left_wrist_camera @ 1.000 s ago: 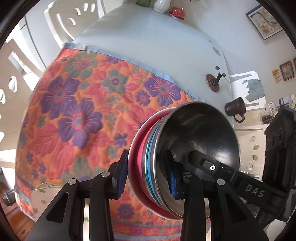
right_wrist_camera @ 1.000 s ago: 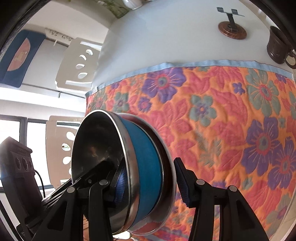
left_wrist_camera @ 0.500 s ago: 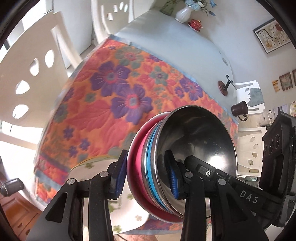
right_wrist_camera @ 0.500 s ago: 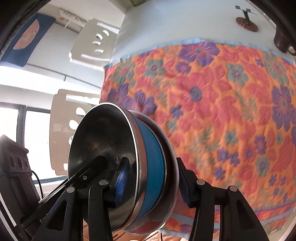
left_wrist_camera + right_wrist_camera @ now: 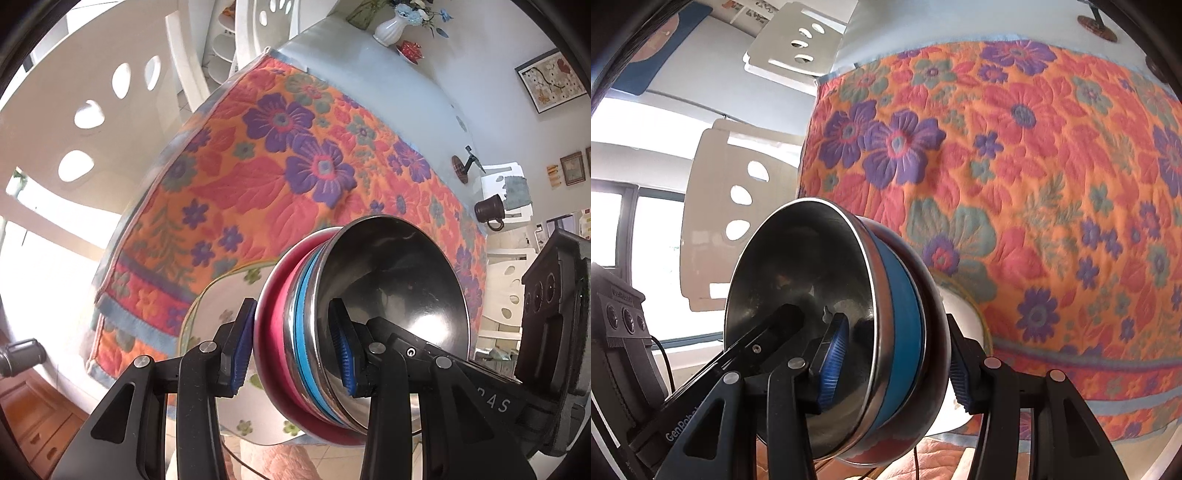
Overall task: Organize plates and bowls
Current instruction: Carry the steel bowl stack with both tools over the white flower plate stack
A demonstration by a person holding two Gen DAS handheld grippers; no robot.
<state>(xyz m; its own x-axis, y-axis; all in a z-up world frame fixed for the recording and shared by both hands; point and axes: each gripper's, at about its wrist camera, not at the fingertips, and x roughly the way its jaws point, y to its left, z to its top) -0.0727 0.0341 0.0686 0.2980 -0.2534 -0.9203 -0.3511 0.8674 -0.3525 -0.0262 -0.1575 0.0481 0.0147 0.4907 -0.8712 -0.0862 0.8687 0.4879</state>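
A nested stack of bowls (image 5: 399, 280), steel inside, then blue, then red outermost, hangs tilted above the flowered cloth (image 5: 266, 177). My left gripper (image 5: 291, 350) is shut on one side of its rim, one pad inside the steel bowl and one on the red wall. My right gripper (image 5: 894, 369) is shut on the opposite side of the same stack of bowls (image 5: 812, 266). A white plate with green flowers (image 5: 218, 306) lies on the cloth near the table's front edge, directly beneath the stack; in the right wrist view the white plate (image 5: 964, 306) peeks out behind the bowls.
White chairs (image 5: 92, 110) stand along the table's left side. On the bare table beyond the cloth are a brown mug (image 5: 489, 212), a round wooden stand (image 5: 460, 168), a white vase (image 5: 388, 27) and a small red dish (image 5: 410, 50). A wooden drawer unit (image 5: 33, 435) sits below.
Both grippers carried the bowl stack back toward the cloth's near edge. The white flowered plate has come in under the stack. Neither grip has changed.
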